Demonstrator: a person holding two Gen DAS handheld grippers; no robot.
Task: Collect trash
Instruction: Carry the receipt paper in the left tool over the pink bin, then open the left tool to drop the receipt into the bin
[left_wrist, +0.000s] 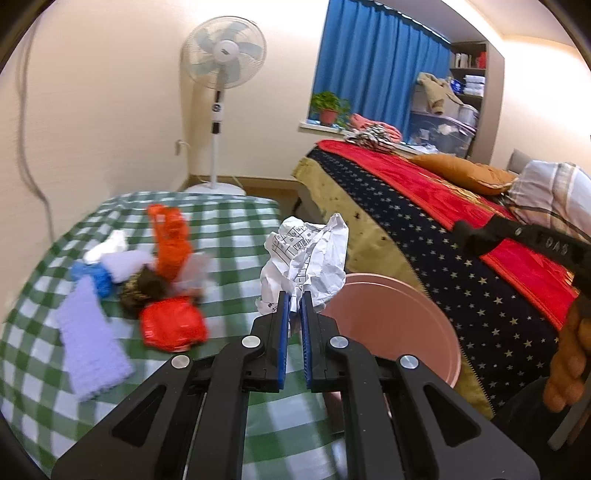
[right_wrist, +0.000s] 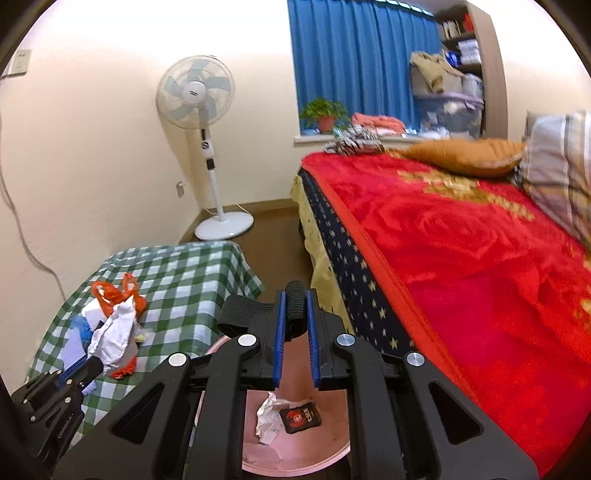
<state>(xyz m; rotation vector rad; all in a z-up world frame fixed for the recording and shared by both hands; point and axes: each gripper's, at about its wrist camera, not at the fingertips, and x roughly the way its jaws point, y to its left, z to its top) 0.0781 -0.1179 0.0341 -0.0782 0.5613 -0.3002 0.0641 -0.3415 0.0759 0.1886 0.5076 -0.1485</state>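
Note:
My left gripper (left_wrist: 294, 301) is shut on a crumpled white printed paper (left_wrist: 306, 258) and holds it above the checked table, beside the rim of the pink bin (left_wrist: 388, 325). The paper also shows in the right wrist view (right_wrist: 114, 338). My right gripper (right_wrist: 295, 308) is shut on a black elastic strap (right_wrist: 295, 308) and holds it above the pink bin (right_wrist: 295, 454). A crumpled paper (right_wrist: 267, 417) and a dark red-printed packet (right_wrist: 300, 417) lie in the bin. Orange bags (left_wrist: 170, 240), a red wrapper (left_wrist: 171, 326), blue and lilac scraps (left_wrist: 92, 328) lie on the table.
The green checked table (left_wrist: 236, 229) stands on the left, the bed with a red blanket (right_wrist: 461, 251) on the right, the bin between them. A standing fan (left_wrist: 221, 74) is by the far wall. A person's hand (left_wrist: 569, 362) holds the right gripper.

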